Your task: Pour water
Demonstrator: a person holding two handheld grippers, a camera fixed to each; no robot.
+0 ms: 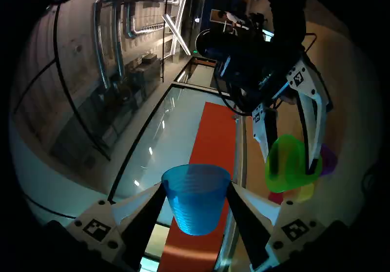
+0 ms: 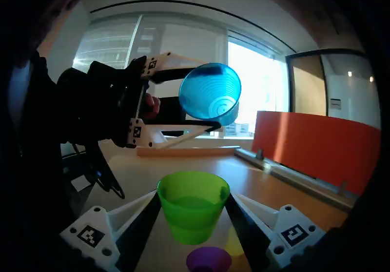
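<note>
A blue ribbed plastic cup (image 1: 196,206) sits between the fingers of my left gripper (image 1: 195,189), which is shut on it. In the right gripper view this blue cup (image 2: 210,94) is tipped on its side, mouth facing the camera, above and behind the green cup, and the left gripper (image 2: 207,95) is held by a hand (image 2: 151,107). My right gripper (image 2: 192,194) is shut on an upright green cup (image 2: 192,208) with a darker level showing through its wall. In the left gripper view, the right gripper (image 1: 288,165) holds the green cup (image 1: 287,165). I see no stream of water.
A purple cup (image 2: 208,260) and a yellow cup (image 2: 234,245) stand on the wooden table (image 2: 278,186) just below the green cup. An orange partition (image 2: 317,145) runs along the table's far side. Bright windows (image 2: 253,87) lie behind. A person in dark clothing (image 2: 29,140) stands at left.
</note>
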